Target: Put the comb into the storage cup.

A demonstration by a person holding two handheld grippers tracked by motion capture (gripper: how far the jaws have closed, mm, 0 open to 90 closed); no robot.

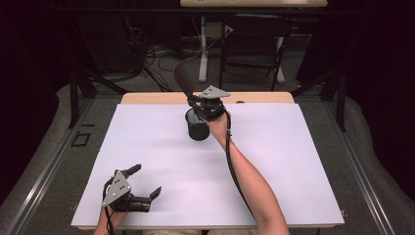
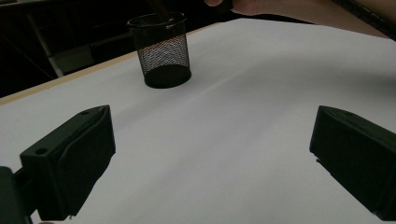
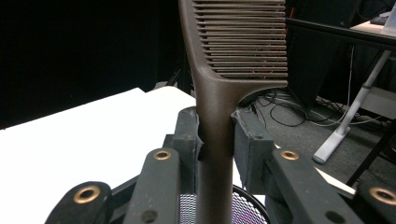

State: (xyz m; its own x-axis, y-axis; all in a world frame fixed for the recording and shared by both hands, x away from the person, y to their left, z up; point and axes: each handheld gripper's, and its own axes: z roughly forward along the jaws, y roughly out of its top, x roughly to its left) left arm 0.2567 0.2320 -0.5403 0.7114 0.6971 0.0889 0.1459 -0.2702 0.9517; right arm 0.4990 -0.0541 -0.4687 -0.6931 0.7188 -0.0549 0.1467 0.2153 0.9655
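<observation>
Brown comb (image 3: 215,116) upright, handle dipping into the black mesh cup (image 1: 196,126) at the sheet's 12 o'clock, your right gripper (image 1: 204,108) clamped on its handle — your left gripper (image 1: 144,181) at 7 o'clock, jaws wide, holding nothing, well apart from the cup.

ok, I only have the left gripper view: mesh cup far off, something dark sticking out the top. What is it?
Observer: A brown comb, handle down in the mesh cup.
Operator: Is it held?
Observer: Yes, the right gripper is shut on its handle, just above the cup rim.
Operator: And the teeth?
Observer: Upward, above the jaws, in the right gripper view.
</observation>
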